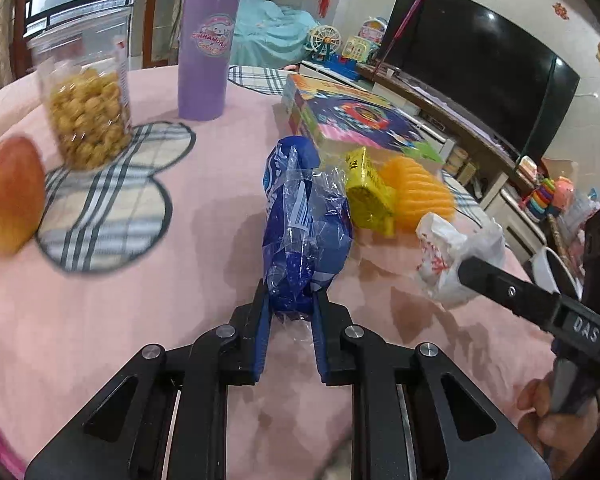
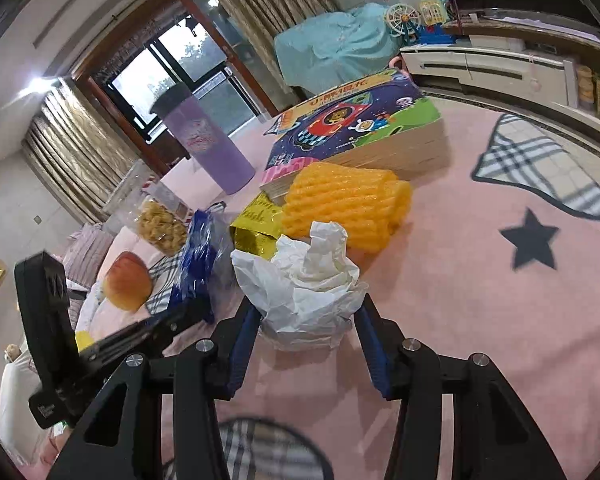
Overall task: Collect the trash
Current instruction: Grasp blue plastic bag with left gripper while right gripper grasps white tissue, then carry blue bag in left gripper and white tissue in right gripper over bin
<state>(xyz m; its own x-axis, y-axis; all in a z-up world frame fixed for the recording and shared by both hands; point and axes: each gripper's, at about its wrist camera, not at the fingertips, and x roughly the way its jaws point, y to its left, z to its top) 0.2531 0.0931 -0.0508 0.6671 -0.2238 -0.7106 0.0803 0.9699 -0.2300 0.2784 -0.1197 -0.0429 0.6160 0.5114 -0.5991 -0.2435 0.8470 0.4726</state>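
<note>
Left wrist view: left gripper (image 1: 291,305) pinches the blue plastic wrapper (image 1: 304,224) at 12 o'clock (above pink cloth). Right gripper (image 2: 306,316), jaws half-open, grips the crumpled white bag (image 2: 300,288) centrally.

Open pink tablecloth (image 2: 480,320) across right and lower right of the right wrist view; blocked at centre by yellow wrapper (image 2: 256,226) and orange foam net (image 2: 344,210), backed by picture book (image 2: 356,128) above
</note>
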